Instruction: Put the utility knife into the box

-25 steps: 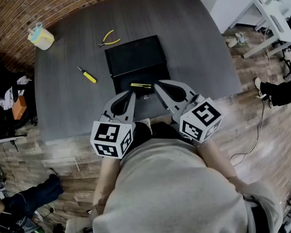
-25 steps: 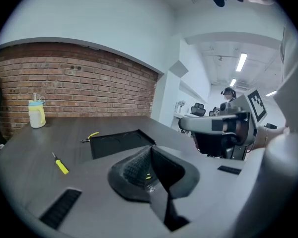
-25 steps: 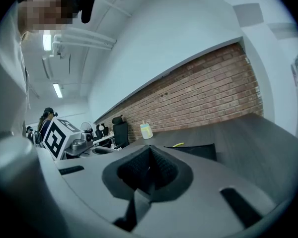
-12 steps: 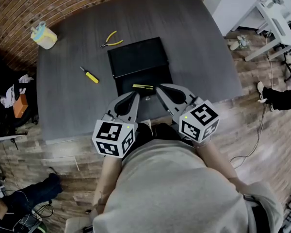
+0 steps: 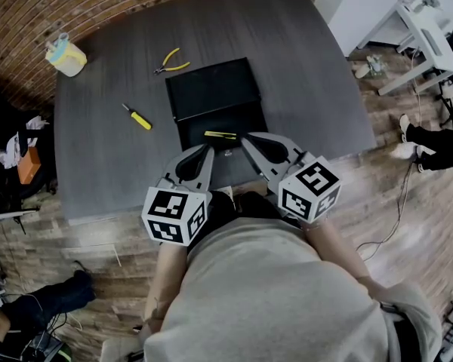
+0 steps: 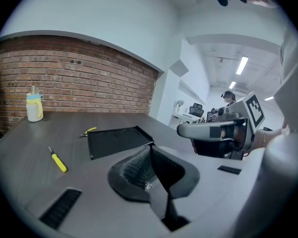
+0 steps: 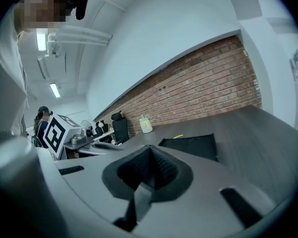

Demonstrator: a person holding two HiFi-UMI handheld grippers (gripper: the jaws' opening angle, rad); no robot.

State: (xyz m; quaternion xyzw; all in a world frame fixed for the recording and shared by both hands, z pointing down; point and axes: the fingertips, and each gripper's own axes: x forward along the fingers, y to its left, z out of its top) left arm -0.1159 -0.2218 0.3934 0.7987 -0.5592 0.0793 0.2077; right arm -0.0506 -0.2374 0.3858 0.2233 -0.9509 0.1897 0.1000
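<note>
A yellow-and-black utility knife [image 5: 220,135] lies inside the near half of the open black box [image 5: 211,89] at the middle of the table. My left gripper [image 5: 208,148] hangs above the table's front edge, just left of the box's near end, shut and empty. My right gripper [image 5: 246,137] is shut too, with its tip close to the knife's right end and nothing in it. In the left gripper view the jaws [image 6: 150,152] meet with nothing between them, and the box [image 6: 118,140] lies ahead. The right gripper view shows the same for its jaws [image 7: 150,155].
A yellow-handled screwdriver [image 5: 137,117] lies left of the box, and yellow pliers [image 5: 170,60] lie behind it. A pale bottle [image 5: 64,56] stands at the far left corner by the brick wall. White desks [image 5: 423,29] and cables are off to the right on the wooden floor.
Almost nothing differs. Both grippers stay shut by the table's front edge, and the knife stays where it lay in the box.
</note>
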